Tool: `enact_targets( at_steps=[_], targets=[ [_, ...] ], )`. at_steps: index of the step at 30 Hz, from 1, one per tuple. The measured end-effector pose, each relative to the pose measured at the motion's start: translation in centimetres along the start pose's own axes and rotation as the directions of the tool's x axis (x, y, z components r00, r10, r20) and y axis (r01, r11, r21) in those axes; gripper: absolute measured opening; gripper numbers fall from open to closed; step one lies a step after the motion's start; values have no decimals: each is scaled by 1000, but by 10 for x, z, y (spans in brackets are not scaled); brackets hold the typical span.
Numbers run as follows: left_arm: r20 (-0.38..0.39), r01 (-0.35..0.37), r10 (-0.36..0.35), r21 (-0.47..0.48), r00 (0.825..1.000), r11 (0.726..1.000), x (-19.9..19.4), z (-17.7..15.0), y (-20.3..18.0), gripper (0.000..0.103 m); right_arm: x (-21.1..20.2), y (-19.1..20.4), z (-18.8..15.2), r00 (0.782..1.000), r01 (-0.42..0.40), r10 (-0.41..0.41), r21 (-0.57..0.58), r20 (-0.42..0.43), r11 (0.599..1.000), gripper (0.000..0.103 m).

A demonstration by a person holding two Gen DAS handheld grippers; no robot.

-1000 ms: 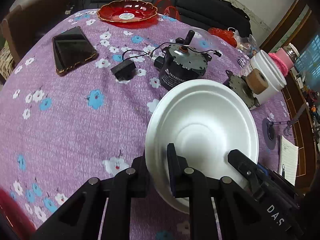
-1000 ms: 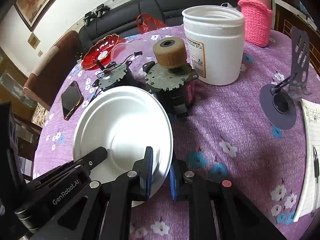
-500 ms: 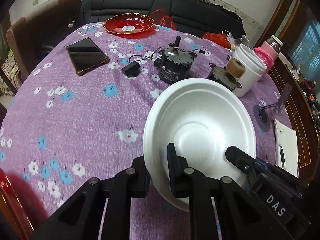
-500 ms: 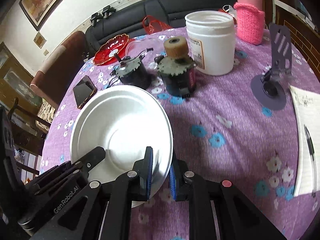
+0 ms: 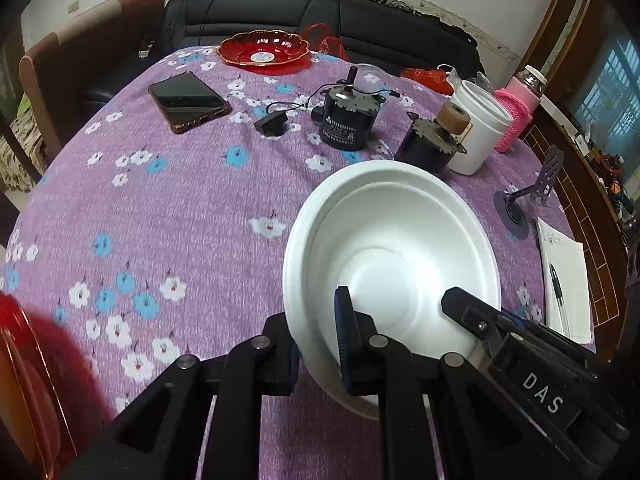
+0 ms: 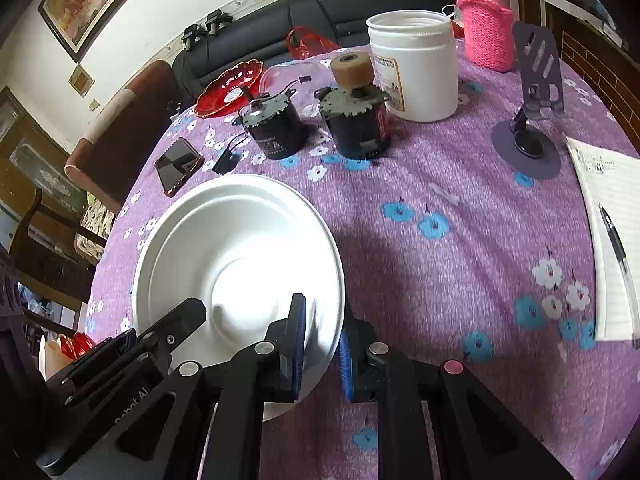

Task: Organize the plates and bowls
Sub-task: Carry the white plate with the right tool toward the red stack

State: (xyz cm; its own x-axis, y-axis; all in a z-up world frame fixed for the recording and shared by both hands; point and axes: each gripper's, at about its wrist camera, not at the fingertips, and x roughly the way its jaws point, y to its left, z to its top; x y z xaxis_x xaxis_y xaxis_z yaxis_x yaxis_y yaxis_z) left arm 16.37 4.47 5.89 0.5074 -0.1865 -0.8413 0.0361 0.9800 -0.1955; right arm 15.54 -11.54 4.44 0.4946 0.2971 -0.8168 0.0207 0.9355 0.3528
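White bowl [image 5: 394, 264]: you hold it by its rim from both sides, raised above the purple flowered tablecloth [image 5: 160, 208], its hollow facing the cameras.
Far left edge: a blurred red dish [image 5: 28, 380] fills the lower left corner of your left wrist view, too close to make out.
Your left gripper [image 5: 316, 344]: jaws closed on the bowl's near rim, one finger outside the wall, the blue-padded one inside.
Your right gripper [image 6: 322, 344]: jaws clamped on the opposite rim, blue pads either side of the thin edge; in the left wrist view its finger marked DAS lies inside the bowl at lower right.
Phone [image 5: 188, 101]: dark, screen up, on the cloth well to the left of the bowl and far from it.
Red plate [image 5: 264, 49]: scalloped, at the table's far edge before the black sofa [image 5: 320, 12].
Black plug [image 5: 272, 124]: small, on the cloth, wired towards the first motor.
First motor [image 5: 347, 120]: black cylinder with a toothed metal top and upright shaft, beyond the bowl.
Second motor [image 6: 358, 120]: just to the right of the first, carrying a tan roller [image 6: 352, 70] on its shaft.
White jar [image 6: 414, 64]: open-topped, just beside the second motor.
Pink knitted sleeve [image 6: 486, 32]: around a bottle behind the jar.
Phone stand [image 6: 528, 120]: grey, round base, upright slotted back, right of the jar.
Notepad [image 6: 608, 232]: lined paper at the right edge, with a pen [image 6: 618, 248] lying on it.
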Motion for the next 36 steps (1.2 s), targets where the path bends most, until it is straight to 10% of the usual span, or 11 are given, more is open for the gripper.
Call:
enact_targets(
  at_steps=[36],
  targets=[
    [0,38,-38,-39,999,998,-31,-69,14,15,-33,-8,-75,994,-91,89,46,59,995,16]
  ],
)
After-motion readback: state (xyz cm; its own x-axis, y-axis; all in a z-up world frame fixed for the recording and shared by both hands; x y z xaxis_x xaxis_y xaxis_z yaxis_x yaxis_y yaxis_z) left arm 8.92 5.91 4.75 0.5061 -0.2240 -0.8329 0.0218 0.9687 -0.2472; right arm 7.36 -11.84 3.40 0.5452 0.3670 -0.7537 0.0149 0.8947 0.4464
